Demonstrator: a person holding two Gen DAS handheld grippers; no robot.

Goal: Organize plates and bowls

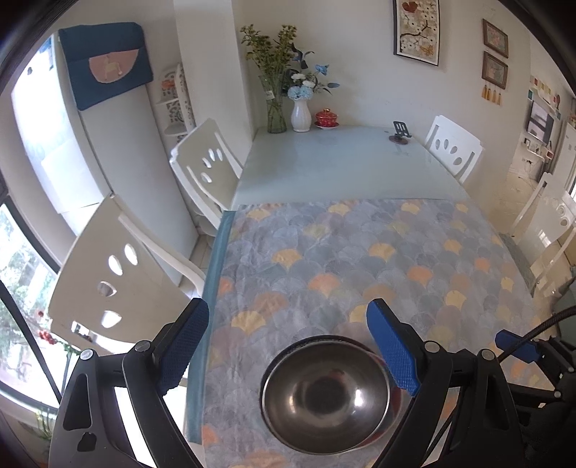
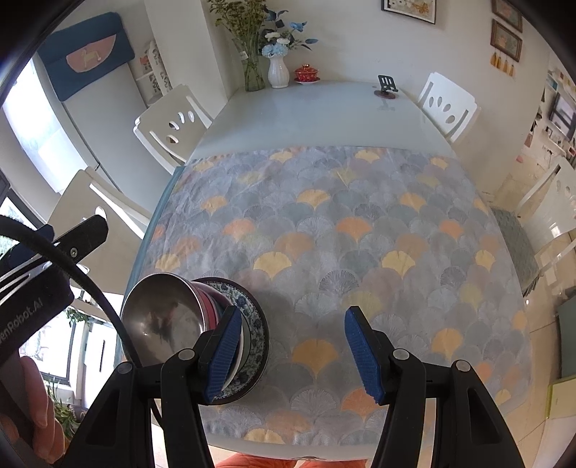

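One steel bowl point(image 1: 325, 394) tops a single stack — a pink bowl point(image 2: 206, 300) beneath, then one blue-patterned plate point(image 2: 256, 324) — on the fan-print tablecloth point(image 1: 360, 252). Left gripper point(image 1: 288, 345) spreads wide above the stack, empty; right gripper point(image 2: 291, 354) just beside it, equally wide, empty.

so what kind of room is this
Most likely a home dining room: a long dining table partly covered by a fan-patterned tablecloth, white dining chairs along its sides, and flower vases at the far end below framed pictures.
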